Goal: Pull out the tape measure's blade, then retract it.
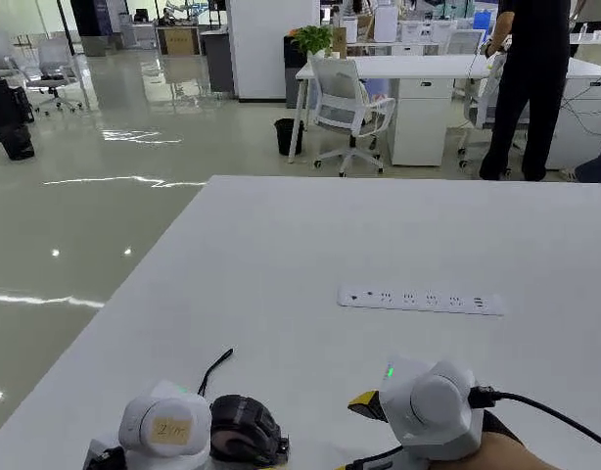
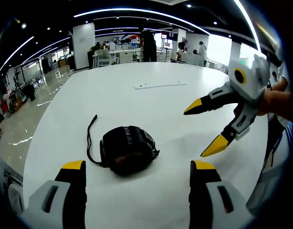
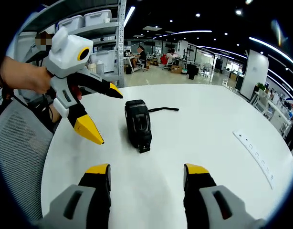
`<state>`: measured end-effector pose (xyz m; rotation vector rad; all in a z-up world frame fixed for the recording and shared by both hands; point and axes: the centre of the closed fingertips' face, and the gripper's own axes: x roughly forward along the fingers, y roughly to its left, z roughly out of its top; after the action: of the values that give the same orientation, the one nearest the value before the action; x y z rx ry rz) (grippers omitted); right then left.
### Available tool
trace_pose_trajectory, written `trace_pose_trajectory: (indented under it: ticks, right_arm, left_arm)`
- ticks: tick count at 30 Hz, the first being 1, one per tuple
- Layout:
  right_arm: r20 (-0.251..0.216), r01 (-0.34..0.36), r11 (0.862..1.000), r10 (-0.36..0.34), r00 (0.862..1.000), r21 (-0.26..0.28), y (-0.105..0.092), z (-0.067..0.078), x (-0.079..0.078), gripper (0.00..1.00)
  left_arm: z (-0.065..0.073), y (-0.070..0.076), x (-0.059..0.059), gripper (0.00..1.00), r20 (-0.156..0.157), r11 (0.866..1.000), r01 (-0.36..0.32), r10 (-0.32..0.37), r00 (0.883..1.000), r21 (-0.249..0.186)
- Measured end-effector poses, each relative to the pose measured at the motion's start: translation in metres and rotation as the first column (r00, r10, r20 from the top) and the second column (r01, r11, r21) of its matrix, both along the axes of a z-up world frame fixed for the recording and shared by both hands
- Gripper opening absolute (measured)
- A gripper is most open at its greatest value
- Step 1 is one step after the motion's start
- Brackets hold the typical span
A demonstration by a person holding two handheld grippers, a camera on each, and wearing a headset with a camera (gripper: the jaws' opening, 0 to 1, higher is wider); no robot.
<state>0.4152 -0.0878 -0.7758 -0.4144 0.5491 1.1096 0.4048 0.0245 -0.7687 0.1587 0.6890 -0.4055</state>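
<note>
Two hand-held grippers sit at the near edge of the white desk [image 1: 281, 245] in the head view: the left hand-held gripper [image 1: 166, 428] at the bottom left, the right hand-held gripper [image 1: 379, 403] at the bottom right with one yellow tip showing. The tape measure [image 1: 244, 429] lies just beside the left one, a rounded black case with a thin black wrist strap [image 1: 215, 370] trailing away across the desk. Farther along the desk lies a white power strip [image 1: 421, 300], and beyond the far edge a person in dark clothes [image 1: 529, 88] stands by another white table with an office chair [image 1: 347, 108]. In the left gripper view, this hand-held gripper's yellow-tipped jaws are spread wide and grasp nothing; the tape measure rests on the desk just ahead of the gap between them, its casing ribbed and matte, the strap looping off its left side. The right hand-held gripper comes in from the right, jaws parted and clear of the case. In the right gripper view, its own jaws are likewise released, well short of the tape measure, which appears edge-on and narrow. The left hand-held gripper's parted tips hang near the case's left side, apart from it.
</note>
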Motion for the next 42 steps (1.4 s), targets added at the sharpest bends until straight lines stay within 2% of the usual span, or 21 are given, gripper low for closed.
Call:
trace_pose_trajectory:
  ticks: [3,6,13,17,19,24,28,32,37,42]
  right_arm:
    - [0.006,0.014,1.0,-0.014,1.0,-0.001,-0.006,0.002,-0.003,0.64]
    - [0.006,0.033,0.999,-0.033,0.999,0.007,-0.013,0.004,-0.006,0.65]
    - [-0.003,0.099,0.995,-0.099,0.995,0.022,-0.03,0.01,-0.016,0.69]
    - [0.002,0.131,0.991,-0.131,0.991,0.037,-0.039,0.014,-0.022,0.7]
    - [0.0,0.145,0.989,-0.145,0.989,0.042,-0.044,0.016,-0.024,0.73]
    - [0.007,0.183,0.982,-0.184,0.983,0.041,-0.061,0.02,-0.031,0.74]
    - [0.015,0.215,0.975,-0.216,0.976,0.047,-0.075,0.025,-0.037,0.75]
    - [0.023,0.241,0.97,-0.242,0.97,0.044,-0.088,0.027,-0.042,0.77]
    - [0.019,0.274,0.961,-0.275,0.961,0.042,-0.103,0.029,-0.049,0.79]
    - [0.028,0.28,0.96,-0.28,0.959,0.026,-0.113,0.029,-0.058,0.81]
  left_arm:
    - [0.001,-0.003,-0.003,0.88,-0.001,0.999,0.032,-0.032,0.999,-0.004]
    - [0.001,-0.002,-0.006,0.88,-0.001,0.998,0.058,-0.058,0.998,0.015]
    - [0.005,-0.007,-0.015,0.89,0.0,0.99,0.139,-0.139,0.99,-0.001]
    - [0.007,-0.005,-0.018,0.9,0.004,0.988,0.152,-0.152,0.988,-0.002]
    - [0.006,-0.004,-0.02,0.91,-0.009,0.988,0.157,-0.157,0.988,0.007]
    - [0.008,-0.001,-0.026,0.92,-0.011,0.983,0.183,-0.183,0.983,0.002]
    - [0.011,-0.004,-0.029,0.93,-0.005,0.976,0.218,-0.218,0.976,-0.011]
    - [0.014,-0.004,-0.032,0.95,-0.001,0.97,0.245,-0.245,0.97,0.005]
    - [0.021,-0.002,-0.033,0.99,0.02,0.967,0.254,-0.254,0.967,-0.006]
    - [0.024,-0.004,-0.035,0.99,0.029,0.957,0.291,-0.291,0.956,-0.002]
